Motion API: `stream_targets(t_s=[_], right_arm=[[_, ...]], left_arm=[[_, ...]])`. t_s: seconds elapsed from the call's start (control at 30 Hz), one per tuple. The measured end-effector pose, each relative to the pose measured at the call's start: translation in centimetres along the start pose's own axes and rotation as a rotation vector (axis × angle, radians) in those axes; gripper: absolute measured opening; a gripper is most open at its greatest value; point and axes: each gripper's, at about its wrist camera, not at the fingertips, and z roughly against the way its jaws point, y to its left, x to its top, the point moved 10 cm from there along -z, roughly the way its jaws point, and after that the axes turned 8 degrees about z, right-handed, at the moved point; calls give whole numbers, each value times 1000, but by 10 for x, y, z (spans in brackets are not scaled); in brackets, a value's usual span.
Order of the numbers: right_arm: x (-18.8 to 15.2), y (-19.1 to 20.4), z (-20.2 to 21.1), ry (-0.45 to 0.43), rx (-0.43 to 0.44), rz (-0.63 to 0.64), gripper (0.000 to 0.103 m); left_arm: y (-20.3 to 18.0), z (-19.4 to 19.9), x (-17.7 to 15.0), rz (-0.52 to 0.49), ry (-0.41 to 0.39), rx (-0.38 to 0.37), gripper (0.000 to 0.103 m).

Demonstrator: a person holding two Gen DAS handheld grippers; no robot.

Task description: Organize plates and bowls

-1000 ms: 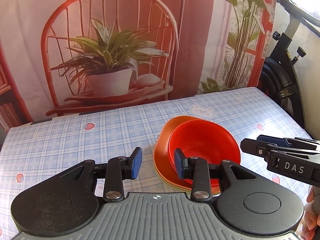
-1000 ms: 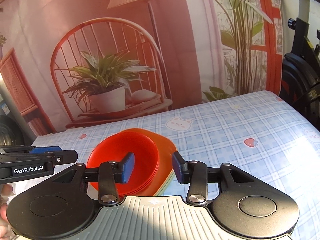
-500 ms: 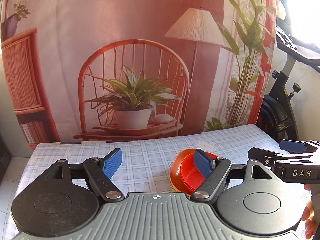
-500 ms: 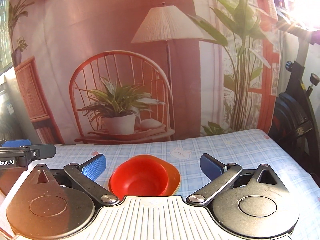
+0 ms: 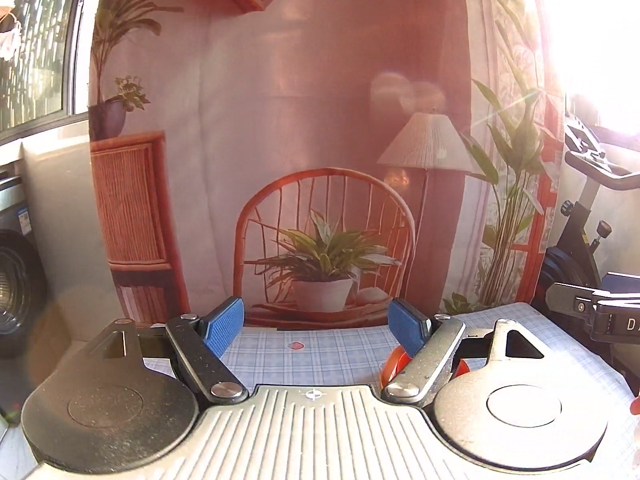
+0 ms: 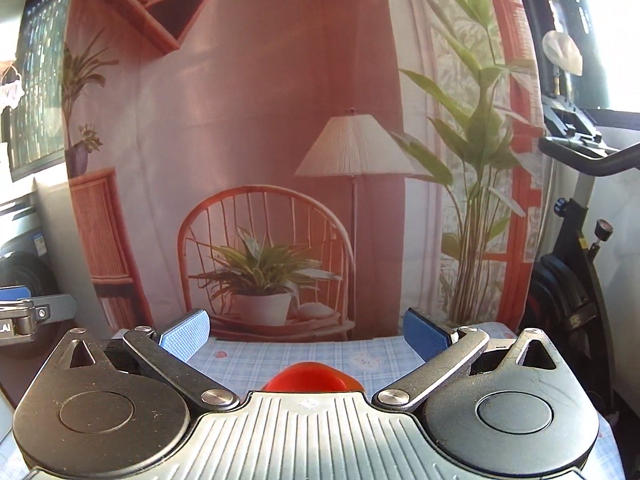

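A red bowl (image 6: pixel 310 378) sits nested on orange plates on the blue plaid tablecloth (image 6: pixel 280 356). Only its far rim shows above my right gripper's body. In the left wrist view the stack (image 5: pixel 394 364) peeks out behind the right finger. My left gripper (image 5: pixel 316 326) is open wide and empty, held high and back from the stack. My right gripper (image 6: pixel 306 334) is open wide and empty, also raised and pulled back. The right gripper's side shows in the left wrist view (image 5: pixel 592 308), and the left gripper's side in the right wrist view (image 6: pixel 28 316).
A printed backdrop (image 5: pixel 328 160) with a chair, plant and lamp hangs behind the table. An exercise bike (image 6: pixel 580 264) stands to the right of the table. A dark appliance (image 5: pixel 16 292) stands at the left.
Both grippers have opened wide, risen and pulled back from the bowl stack. The stack now shows only at the bottom of each view.
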Motion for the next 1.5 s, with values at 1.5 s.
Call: stream_targets(t_s=[1.5], right_arm=[[14,30,118,-79,24,-27,103]], left_arm=[[11,105,-1,18,-57,25,83]])
